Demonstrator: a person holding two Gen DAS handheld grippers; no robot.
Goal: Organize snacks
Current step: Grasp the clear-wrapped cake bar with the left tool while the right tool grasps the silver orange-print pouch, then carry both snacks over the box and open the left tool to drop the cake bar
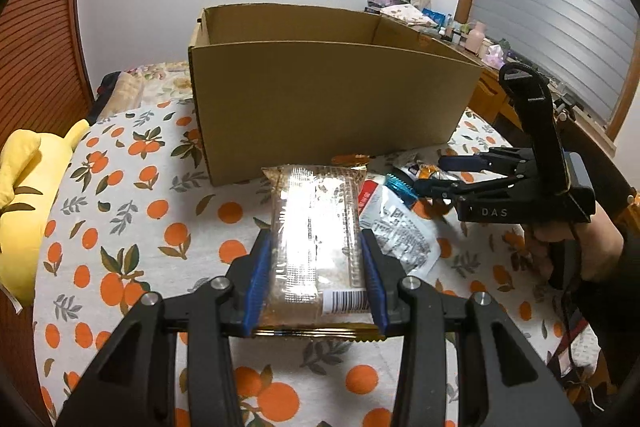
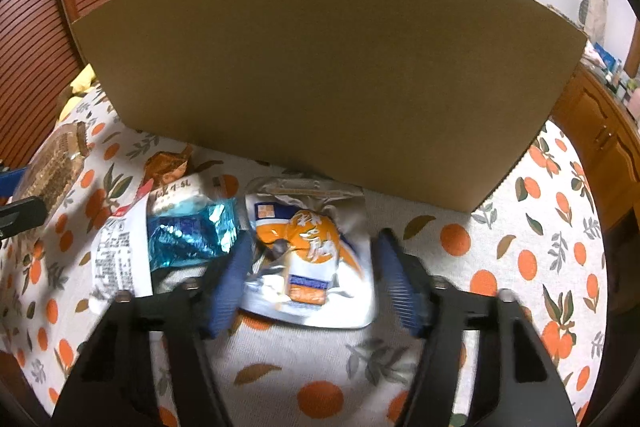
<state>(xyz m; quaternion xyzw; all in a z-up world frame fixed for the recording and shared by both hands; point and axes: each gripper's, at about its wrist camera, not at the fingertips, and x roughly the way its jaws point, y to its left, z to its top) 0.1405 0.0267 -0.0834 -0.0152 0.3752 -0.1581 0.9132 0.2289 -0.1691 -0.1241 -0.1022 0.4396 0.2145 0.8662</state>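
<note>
My left gripper (image 1: pixel 316 247) is shut on a clear-wrapped brown snack bar (image 1: pixel 316 227), held above the cloth in front of the open cardboard box (image 1: pixel 328 95). My right gripper (image 2: pixel 316 259) is open, its blue pads either side of a silver and orange snack pouch (image 2: pixel 308 255) lying on the cloth. A blue foil packet (image 2: pixel 192 231), a white packet (image 2: pixel 116 255) and an orange-brown wrapper (image 2: pixel 168 163) lie left of it. The right gripper also shows in the left wrist view (image 1: pixel 436 173), over the snack pile (image 1: pixel 400 223). The box's inside is mostly hidden.
An orange-print cloth (image 1: pixel 160 211) covers the surface. A yellow plush toy (image 1: pixel 28 195) lies at the left edge. A wooden desk (image 1: pixel 492 87) with clutter stands to the right, and a louvred wooden door (image 2: pixel 36 39) is at the left.
</note>
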